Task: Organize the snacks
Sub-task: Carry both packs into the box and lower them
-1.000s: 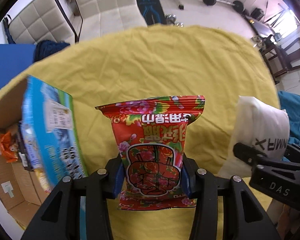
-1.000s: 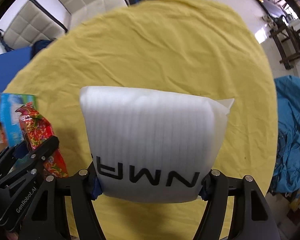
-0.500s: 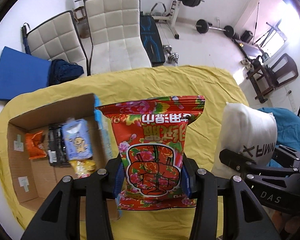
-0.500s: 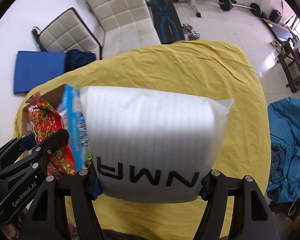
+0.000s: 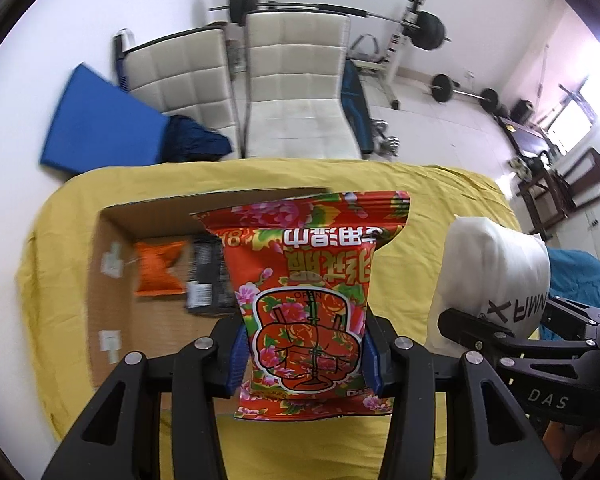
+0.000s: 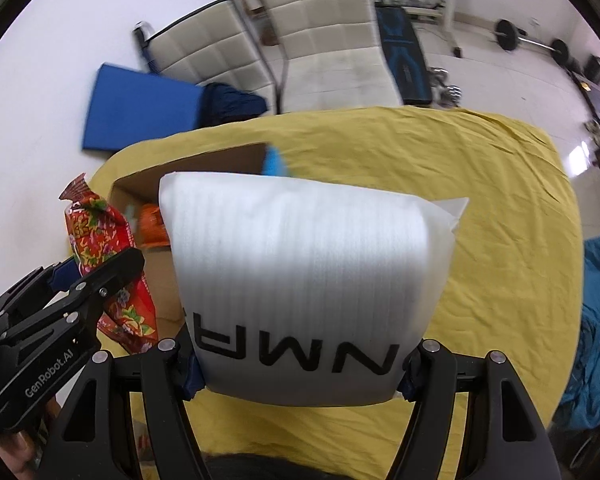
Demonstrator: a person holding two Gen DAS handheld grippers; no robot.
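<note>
Both views are bright with daylight, which pours in from a blown-out window [image 5: 576, 120] at the right and washes the wall pink there. The fisheye lens bends the room and leaves black corners. The chairs [image 6: 324, 32], the box [image 5: 112, 280] and the yellow cloth's [image 6: 500, 240] edges are smeared by motion blur.

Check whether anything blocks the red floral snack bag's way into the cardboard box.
Nothing visible does. The left gripper holds the red floral snack bag above the open cardboard box; no flap covers the top. The orange packet and dark packet lie inside, with bare floor nearer the camera. The white bag hangs off to the right.
</note>
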